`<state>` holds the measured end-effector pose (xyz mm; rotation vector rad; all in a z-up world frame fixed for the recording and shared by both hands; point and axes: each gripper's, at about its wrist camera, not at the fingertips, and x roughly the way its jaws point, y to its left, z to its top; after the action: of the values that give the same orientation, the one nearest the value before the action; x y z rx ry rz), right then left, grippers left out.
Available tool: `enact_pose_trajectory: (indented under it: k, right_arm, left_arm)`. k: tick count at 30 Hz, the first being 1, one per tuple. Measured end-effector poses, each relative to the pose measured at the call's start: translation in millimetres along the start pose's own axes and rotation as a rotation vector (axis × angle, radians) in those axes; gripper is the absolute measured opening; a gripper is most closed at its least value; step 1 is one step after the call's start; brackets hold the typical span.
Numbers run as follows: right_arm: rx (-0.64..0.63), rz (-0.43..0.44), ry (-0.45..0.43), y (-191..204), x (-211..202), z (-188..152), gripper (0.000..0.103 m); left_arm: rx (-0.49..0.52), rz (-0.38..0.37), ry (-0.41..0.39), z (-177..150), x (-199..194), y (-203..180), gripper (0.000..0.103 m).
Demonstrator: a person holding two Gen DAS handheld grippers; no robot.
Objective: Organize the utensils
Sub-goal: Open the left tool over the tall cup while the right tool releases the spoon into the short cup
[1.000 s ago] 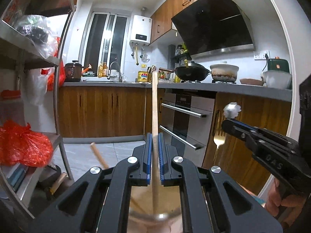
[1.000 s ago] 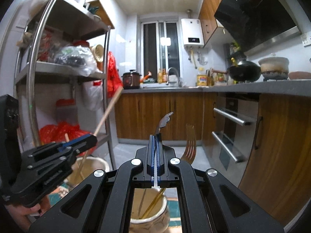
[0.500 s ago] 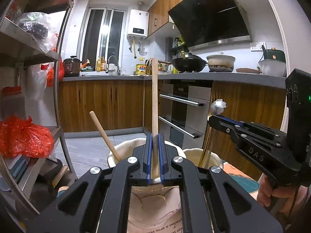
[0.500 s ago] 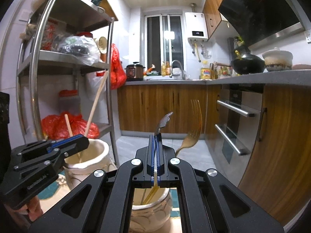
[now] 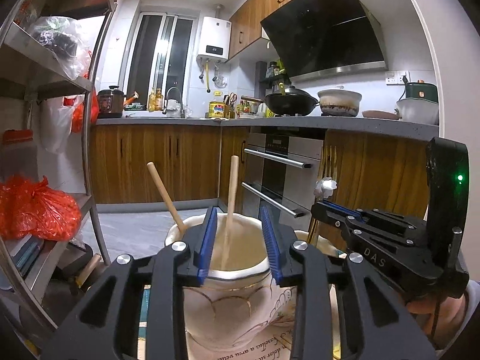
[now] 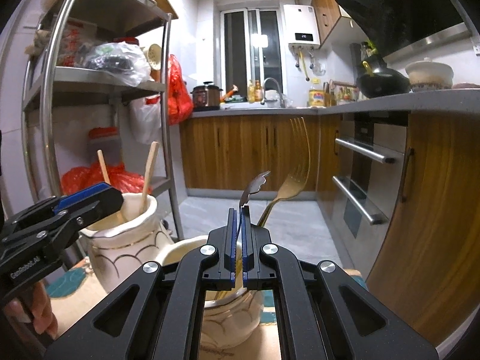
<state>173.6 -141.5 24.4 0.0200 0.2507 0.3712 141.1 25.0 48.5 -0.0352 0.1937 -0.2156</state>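
Straight above the shorter cream ceramic jar (image 6: pixel 231 315), the right gripper (image 6: pixel 239 240) clenches an upright silver utensil handle (image 6: pixel 253 187), while the left gripper (image 5: pixel 238 244), its jaws just opened, has released the wooden stick (image 5: pixel 231 198) into the taller cream jar (image 5: pixel 237 294).

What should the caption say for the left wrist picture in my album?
Left gripper opens, wooden stick standing free in the cream jar.
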Motion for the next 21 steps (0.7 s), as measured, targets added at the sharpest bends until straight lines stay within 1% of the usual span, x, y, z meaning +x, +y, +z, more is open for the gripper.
enact_pose_trajectory:
  k: [1,3,4,5,6,7,9,10,12,13,14,15,16,17,18,21]
  right_arm:
    - [0.001,-0.004,0.001,-0.3,0.1,-0.3,0.008]
    - [0.003,-0.005,0.004,-0.7,0.7,-0.6,0.021]
    - [0.006,-0.006,0.002,-0.8,0.2,-0.6,0.025]
    - [0.008,-0.005,-0.002,-1.1,-0.8,-0.5,0.033]
    - [0.009,-0.004,-0.011,-1.0,-2.3,0.0,0.038]
    - [0.009,-0.003,-0.014,-0.9,-3.3,0.0,0.041]
    - [0.011,-0.003,-0.018,-1.0,-4.6,0.6,0.053]
    - [0.014,-0.003,-0.018,-1.0,-5.2,1.7,0.058]
    - [0.028,-0.004,-0.015,-1.6,-9.4,6.1,0.075]
    - [0.032,-0.007,-0.015,-2.1,-11.9,8.0,0.08]
    - [0.036,-0.017,-0.014,-3.2,-16.6,10.5,0.089]
    - [0.038,-0.026,-0.015,-4.7,-22.0,12.3,0.094]
    - [0.041,-0.034,-0.017,-7.3,-30.5,14.7,0.095]
    - [0.043,-0.036,-0.017,-9.6,-35.1,15.7,0.097]
    - [0.044,-0.039,-0.012,-12.2,-39.7,17.3,0.097]
    - [0.057,-0.064,0.004,-21.5,-56.6,19.4,0.098]
  left_arm:
    - [0.003,0.002,0.0,-0.5,0.0,-0.6,0.036]
    - [0.011,0.007,-0.004,-1.0,-0.5,-2.3,0.044]
    - [0.016,0.008,-0.008,-1.2,-1.3,-3.1,0.045]
    - [0.02,0.009,-0.012,0.0,-1.7,-3.9,0.046]
    - [0.024,0.012,-0.016,0.0,-2.4,-4.4,0.048]
    - [0.027,0.014,-0.018,-0.1,-2.8,-5.0,0.049]
    - [0.029,0.019,-0.02,0.1,-3.1,-5.4,0.052]
    - [0.029,0.025,-0.021,0.7,-3.8,-5.2,0.053]
    - [0.021,0.049,-0.032,3.9,-7.5,-3.1,0.062]
    - [0.013,0.055,-0.038,5.2,-10.3,-1.6,0.065]
    - [-0.003,0.065,-0.049,7.5,-15.8,1.0,0.074]
    - [-0.015,0.075,-0.058,9.7,-21.7,2.9,0.083]
    - [-0.028,0.087,-0.072,11.7,-29.5,4.6,0.087]
    - [-0.036,0.095,-0.078,12.9,-34.8,5.2,0.095]
    - [-0.042,0.104,-0.081,13.2,-39.7,5.3,0.098]
    - [-0.037,0.123,-0.059,13.0,-53.8,2.6,0.098]
